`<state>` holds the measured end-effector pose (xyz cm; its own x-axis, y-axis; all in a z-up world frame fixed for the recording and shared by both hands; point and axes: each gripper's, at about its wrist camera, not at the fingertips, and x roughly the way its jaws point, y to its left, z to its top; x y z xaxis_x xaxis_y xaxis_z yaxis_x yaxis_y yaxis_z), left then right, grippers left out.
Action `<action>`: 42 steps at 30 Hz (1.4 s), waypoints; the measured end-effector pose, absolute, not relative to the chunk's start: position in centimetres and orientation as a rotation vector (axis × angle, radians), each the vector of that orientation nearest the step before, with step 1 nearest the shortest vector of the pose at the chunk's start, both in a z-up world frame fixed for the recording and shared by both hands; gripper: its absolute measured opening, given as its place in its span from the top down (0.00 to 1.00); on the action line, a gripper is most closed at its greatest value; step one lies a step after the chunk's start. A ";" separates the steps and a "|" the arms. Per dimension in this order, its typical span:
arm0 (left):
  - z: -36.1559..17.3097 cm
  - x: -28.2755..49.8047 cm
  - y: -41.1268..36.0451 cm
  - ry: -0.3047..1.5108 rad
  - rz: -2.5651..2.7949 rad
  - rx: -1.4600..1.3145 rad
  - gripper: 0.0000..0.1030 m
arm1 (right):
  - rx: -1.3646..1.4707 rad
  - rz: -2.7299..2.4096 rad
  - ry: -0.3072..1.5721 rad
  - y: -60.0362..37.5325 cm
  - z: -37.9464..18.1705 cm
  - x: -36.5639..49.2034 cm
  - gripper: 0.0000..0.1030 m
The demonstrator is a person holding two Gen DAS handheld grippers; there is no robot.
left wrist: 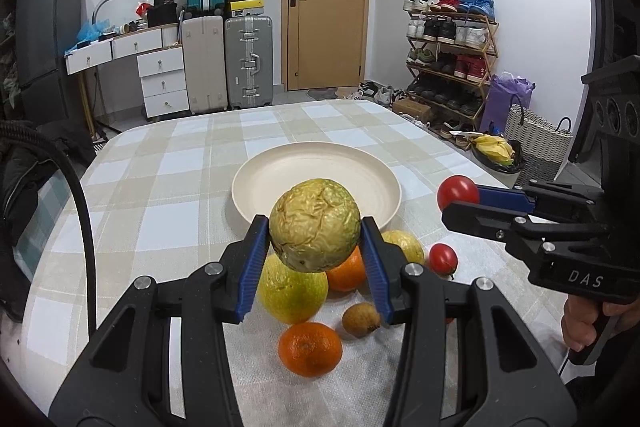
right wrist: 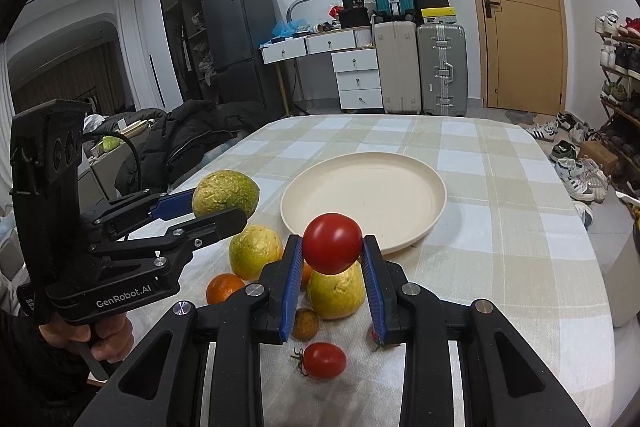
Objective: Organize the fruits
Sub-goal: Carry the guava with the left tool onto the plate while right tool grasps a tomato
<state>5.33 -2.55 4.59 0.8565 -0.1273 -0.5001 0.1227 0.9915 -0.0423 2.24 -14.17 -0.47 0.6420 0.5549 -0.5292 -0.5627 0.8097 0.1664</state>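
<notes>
Two tools are raised over the tabletop (left wrist: 168,163), each pinching a fruit. The left tool (left wrist: 315,251) clamps a wrinkled yellow-green round fruit (left wrist: 315,225) between its blue pads, held clear of the cloth just in front of the cream plate (left wrist: 260,171). From the right wrist view this same fruit (right wrist: 224,193) hangs to the left of the plate (right wrist: 400,163), and a hand (right wrist: 92,337) grips the left tool's handle below it. The right tool (right wrist: 332,259) has its pads nearly together on a red cherry tomato (right wrist: 332,243), also lifted off the surface, near the plate's front rim. In the left wrist view that tomato (left wrist: 457,191) sits at the tip of the right tool, to the right of the plate.

Several fruits remain on a white cloth (left wrist: 360,379) near the plate's front edge: a large yellow-green citrus (left wrist: 292,291), a second yellowish fruit (left wrist: 406,245), an orange (left wrist: 348,273) between them, a tangerine (left wrist: 310,349) nearer the camera, a small brown round fruit (left wrist: 361,319), and another cherry tomato (left wrist: 443,259) with its stem. The plate holds nothing. A checked beige and white covering spreads over the tabletop.
</notes>
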 end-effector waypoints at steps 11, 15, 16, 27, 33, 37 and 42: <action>4.6 7.7 -2.2 0.535 -0.107 -0.023 0.58 | 0.022 0.626 0.595 -14.3 -0.1 3.9 0.71; 4.4 8.8 -2.0 0.548 -0.102 -0.034 0.58 | 0.023 0.620 0.612 -14.2 0.1 5.0 0.71; 4.3 9.0 -1.9 0.550 -0.101 -0.034 0.58 | 0.027 0.616 0.613 -14.3 0.1 5.1 0.71; 2.9 12.1 -1.9 0.610 -0.094 -0.024 0.58 | 0.036 0.620 0.667 -13.7 -0.7 6.9 0.71; 1.6 13.8 -2.1 0.668 -0.095 -0.008 0.58 | 0.029 0.617 0.722 -13.3 -1.5 8.1 0.71; 1.0 14.7 -2.5 0.687 -0.094 0.018 0.58 | 0.018 0.610 0.755 -12.9 -2.2 9.0 0.71; 0.4 15.6 -2.7 0.712 -0.098 0.017 0.58 | 0.009 0.599 0.803 -12.4 -3.2 10.1 0.71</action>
<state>15.57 -2.68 0.39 0.7529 -0.0841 -0.6527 0.0954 0.9953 -0.0182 10.10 -12.40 -3.17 0.5388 0.5067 -0.6731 -0.5000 0.8353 0.2286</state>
